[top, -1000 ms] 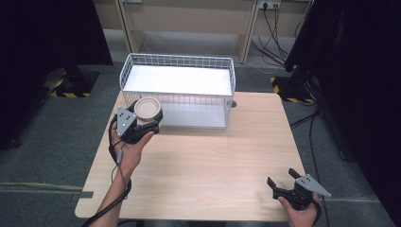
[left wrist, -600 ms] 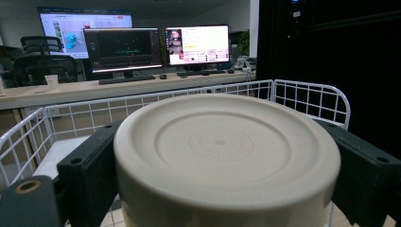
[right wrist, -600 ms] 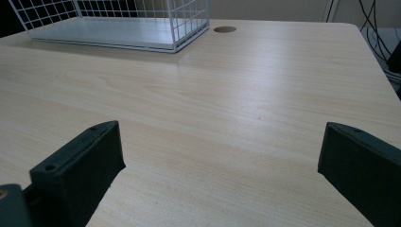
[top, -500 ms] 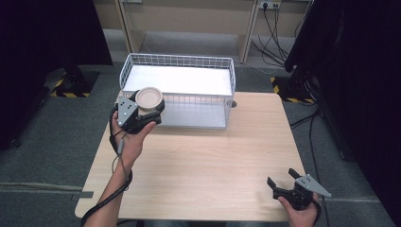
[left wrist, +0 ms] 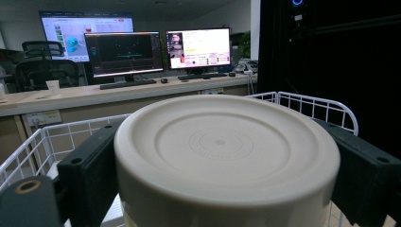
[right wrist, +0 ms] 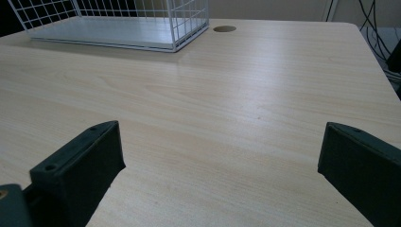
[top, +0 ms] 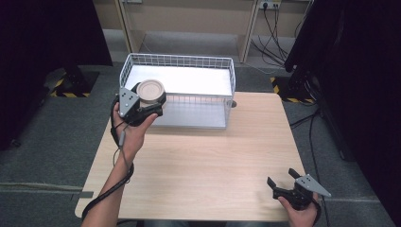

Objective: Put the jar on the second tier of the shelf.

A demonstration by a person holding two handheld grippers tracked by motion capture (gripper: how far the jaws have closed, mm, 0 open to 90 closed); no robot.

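Observation:
My left gripper is shut on a round cream-coloured container, held upside down with its flat base facing up, over the near left corner of the white wire basket. In the left gripper view the container sits between both black jaws, above the basket rim. My right gripper rests open at the table's near right edge, its jaws wide apart over bare wood. The right gripper view has the basket far off at the top left.
The light wooden table has a cable hole just right of the basket. Dark curtains stand on both sides. Cables lie on the floor at the back right. Monitors on a desk stand beyond the basket.
My left gripper has carried the container up and away from me, to over the basket's near left corner. The right gripper has stayed put.

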